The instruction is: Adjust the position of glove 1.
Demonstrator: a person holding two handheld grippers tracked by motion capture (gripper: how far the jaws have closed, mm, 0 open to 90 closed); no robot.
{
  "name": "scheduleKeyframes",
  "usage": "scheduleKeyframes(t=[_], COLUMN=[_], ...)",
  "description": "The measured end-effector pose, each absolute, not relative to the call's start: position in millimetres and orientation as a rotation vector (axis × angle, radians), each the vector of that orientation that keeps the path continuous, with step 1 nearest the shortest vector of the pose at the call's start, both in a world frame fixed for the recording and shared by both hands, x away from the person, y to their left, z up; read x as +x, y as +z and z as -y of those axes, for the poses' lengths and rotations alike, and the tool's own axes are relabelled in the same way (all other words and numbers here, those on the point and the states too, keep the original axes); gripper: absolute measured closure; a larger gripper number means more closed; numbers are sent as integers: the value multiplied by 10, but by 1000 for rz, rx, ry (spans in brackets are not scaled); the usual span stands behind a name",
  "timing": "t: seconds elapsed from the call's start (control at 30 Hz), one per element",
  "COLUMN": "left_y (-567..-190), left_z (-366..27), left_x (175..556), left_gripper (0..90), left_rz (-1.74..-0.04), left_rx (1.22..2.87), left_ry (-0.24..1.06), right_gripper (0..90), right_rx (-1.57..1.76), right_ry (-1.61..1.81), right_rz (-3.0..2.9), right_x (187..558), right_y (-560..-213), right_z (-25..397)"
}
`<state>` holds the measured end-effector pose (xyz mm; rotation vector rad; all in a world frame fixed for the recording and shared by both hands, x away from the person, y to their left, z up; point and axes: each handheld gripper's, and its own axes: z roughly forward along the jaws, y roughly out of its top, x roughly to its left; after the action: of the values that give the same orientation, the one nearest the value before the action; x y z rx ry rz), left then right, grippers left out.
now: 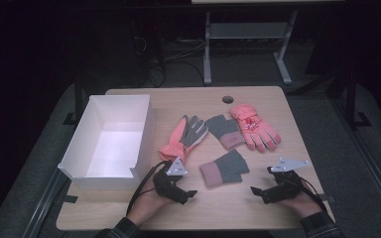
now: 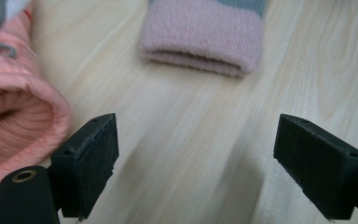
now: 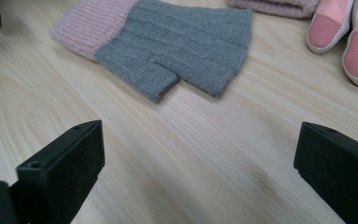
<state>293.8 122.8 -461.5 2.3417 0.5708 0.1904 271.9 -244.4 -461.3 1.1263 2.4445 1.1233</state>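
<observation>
Wooden bench (image 1: pixel 258 208) under my two tools, left tool (image 1: pixel 191 194) wide open, empty, right tool (image 1: pixel 260 192) wide open, empty, grey-pink knit glove (image 1: pixel 224 167) between them, slightly ahead.

- The right hand-held gripper (image 3: pixel 198 172) has its two black jaws wide apart, with bare wood between them.
- A grey fingerless glove (image 3: pixel 168 42) with a pink cuff lies flat on the worktop (image 3: pixel 205 154), well ahead of the jaws.
- Its thumb points toward the camera.
- Pink glove fingertips (image 3: pixel 342 37) lie at the top right, apart from the grey glove.
- A pink knitted edge (image 3: pixel 275 5) shows at the top.
</observation>
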Motion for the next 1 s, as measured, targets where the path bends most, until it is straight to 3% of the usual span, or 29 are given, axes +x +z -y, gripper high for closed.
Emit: scheduleKeyframes(t=[0.1, 0.33, 0.8, 1.0], left_y=[-4610, -4541, -4435, -4385], left_z=[-1215, -1195, -1056, -966], left_x=[2936, 2944, 3029, 3191], left_gripper=[142, 313, 895, 896], left_rz=[-577, -574, -540, -561], left_rx=[2335, 2317, 2335, 2312], left_ry=[184, 138, 94, 84], right_gripper=[15, 15, 15, 15], right_rx=[1114, 1134, 1129, 1146], right_ry=[1113, 1131, 1135, 1130], right_rz=[-2453, -2445, -2447, -2450], right_x=[2719, 2728, 2702, 2719], right_y=[-4618, -4615, -4590, -4603], right_z=[2438, 2434, 2395, 2407])
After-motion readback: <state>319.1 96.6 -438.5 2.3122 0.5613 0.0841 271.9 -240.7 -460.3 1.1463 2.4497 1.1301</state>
